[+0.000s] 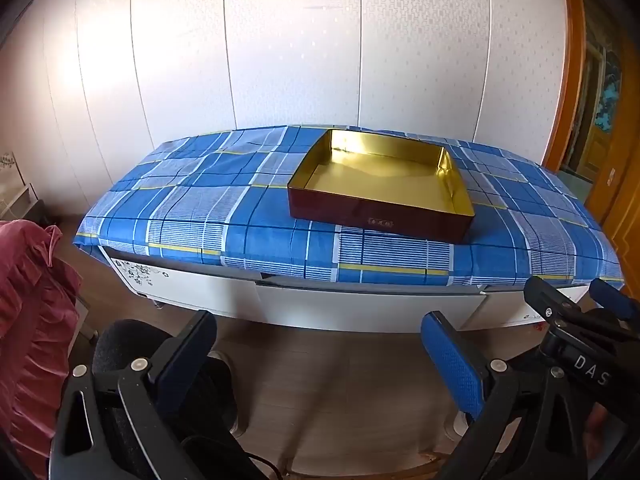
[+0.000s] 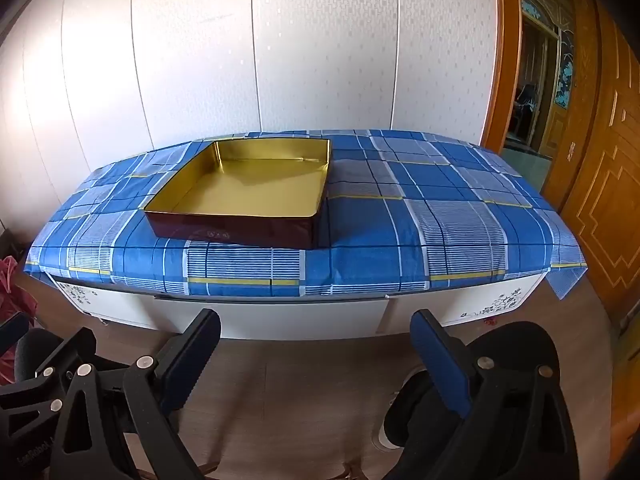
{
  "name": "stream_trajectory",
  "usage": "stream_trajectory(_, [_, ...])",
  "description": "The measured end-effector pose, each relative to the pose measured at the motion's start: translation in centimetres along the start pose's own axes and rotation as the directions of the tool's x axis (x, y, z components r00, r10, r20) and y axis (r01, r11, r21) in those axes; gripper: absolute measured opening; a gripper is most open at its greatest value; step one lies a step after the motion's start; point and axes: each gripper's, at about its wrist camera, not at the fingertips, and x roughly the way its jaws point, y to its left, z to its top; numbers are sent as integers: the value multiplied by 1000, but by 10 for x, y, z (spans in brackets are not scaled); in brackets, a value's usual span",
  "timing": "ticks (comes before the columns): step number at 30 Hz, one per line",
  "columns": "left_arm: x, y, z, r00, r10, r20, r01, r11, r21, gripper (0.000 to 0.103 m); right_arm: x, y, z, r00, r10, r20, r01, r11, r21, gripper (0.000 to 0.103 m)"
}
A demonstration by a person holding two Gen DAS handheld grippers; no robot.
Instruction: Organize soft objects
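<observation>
While both grippers hang short of the table, over the wooden floor, nothing sits between the fingers of either one. In the left wrist view the left gripper has its jaws spread wide, with only floorboards showing in the gap, and the right gripper pokes in at the right edge, its black frame and a blue pad visible beside it. In the right wrist view the right gripper is likewise splayed as far apart as it goes and holds nothing, with part of the left gripper seen at the lower left. Ahead of both stands a low white table with a floral print on its front, covered by a blue plaid cloth with white and yellow stripes. On that cloth rests a shallow rectangular tin — dark red outside, shiny gold inside — set slightly askew to the table's front edge and nearer the left half of the top in the right wrist view; the same tin lies right of centre in the left wrist view. Its interior is bare gold. A heap of pink ruffled fabric sits off the table at the far left, beside the left gripper, well apart from the tin. White wall panels rise behind the table, and a carved wooden door stands at the right.
</observation>
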Motion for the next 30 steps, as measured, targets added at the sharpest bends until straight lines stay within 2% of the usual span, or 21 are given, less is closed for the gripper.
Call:
stream_trajectory(4, [-1,-2,-5,1000,4,1,-4,1000,0,103,-3,5,-5,1000,-10,11,10,1000,-4,97])
stream_trajectory(5, [1,2,-3,1000,-1,-5,1,1000,-14,103,0,-2,-1,1000,22,-13,-22,999,26,97])
stream_trajectory(10, [3,11,0,1000,-10,-18,9,1000,-24,103,-2,-11,-2,999,35,0,-35,999,25,97])
stream_trajectory(30, [3,5,-1,1000,-8,-16,8,1000,-27,103,1,-1,0,1000,23,-8,-22,1000,20,97])
